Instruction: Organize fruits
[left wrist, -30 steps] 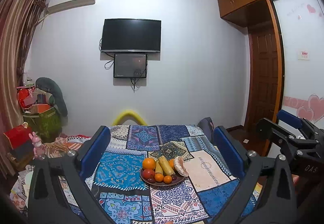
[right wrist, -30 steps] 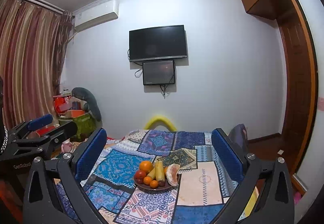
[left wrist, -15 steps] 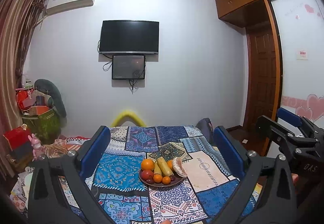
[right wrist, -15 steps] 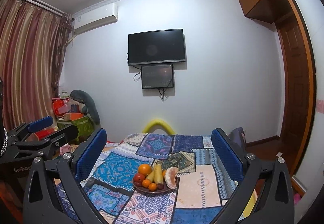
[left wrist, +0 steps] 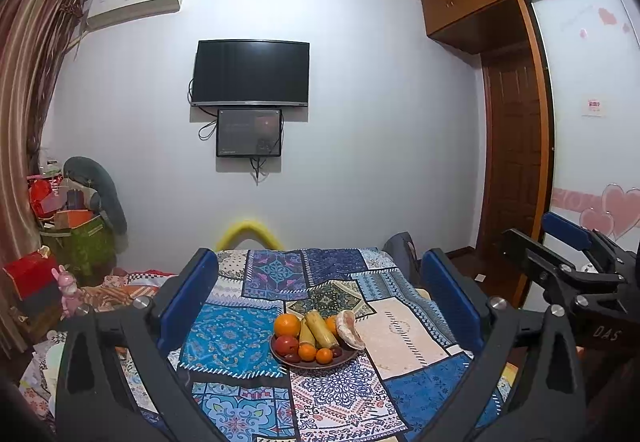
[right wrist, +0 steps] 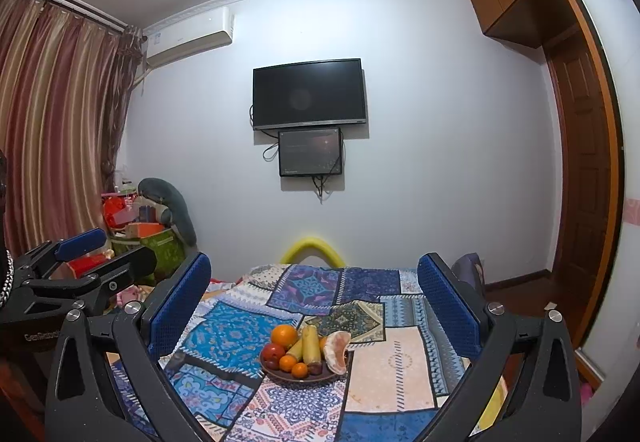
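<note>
Both-handed, the left gripper [left wrist: 320, 294] hangs above the near part of the table with its blue-padded fingers [left wrist: 188, 298] spread wide apart and nothing between them, and the right gripper [right wrist: 316, 298] hangs beside it the same way, jaws wide and empty. Each shows at the edge of the other's view. Framed between the fingers in both views, a dark plate [left wrist: 314, 362] of fruit sits on the patchwork tablecloth [left wrist: 236, 338], well clear of either gripper. On the plate a large orange [left wrist: 287, 324] lies at the back left, a red apple [left wrist: 286, 345] in front of it, and bananas [left wrist: 320, 330] run down the middle. Two small tangerines [left wrist: 316, 353] lie at the front beside some dark plums [left wrist: 337, 351], and a peeled pomelo wedge [left wrist: 347, 329] leans on the right rim. Beyond the table, a television [left wrist: 250, 72] hangs on the pale wall with a smaller screen [left wrist: 249, 133] under it. An air conditioner [left wrist: 136, 0] is mounted high to the left, by striped curtains [right wrist: 52, 122].
</note>
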Tool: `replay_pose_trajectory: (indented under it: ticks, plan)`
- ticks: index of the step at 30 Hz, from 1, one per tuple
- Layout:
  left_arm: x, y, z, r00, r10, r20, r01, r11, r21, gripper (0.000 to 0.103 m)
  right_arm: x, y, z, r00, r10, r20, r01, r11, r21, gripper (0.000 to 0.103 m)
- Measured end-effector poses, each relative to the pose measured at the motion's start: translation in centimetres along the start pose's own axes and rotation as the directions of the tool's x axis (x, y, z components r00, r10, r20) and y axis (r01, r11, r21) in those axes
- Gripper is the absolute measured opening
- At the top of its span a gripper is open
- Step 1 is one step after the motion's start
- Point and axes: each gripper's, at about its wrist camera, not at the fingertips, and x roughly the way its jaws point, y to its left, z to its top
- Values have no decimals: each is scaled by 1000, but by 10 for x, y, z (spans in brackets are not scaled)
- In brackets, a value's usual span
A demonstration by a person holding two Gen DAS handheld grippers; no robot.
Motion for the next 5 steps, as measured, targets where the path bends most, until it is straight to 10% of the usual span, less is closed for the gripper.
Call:
replay_pose_trajectory:
  ticks: [5]
  plan:
    - [0,0,0,1000,-4,-4,4,1000,0,103,1,-2,1,1000,1,-4,-1,1000,2,103]
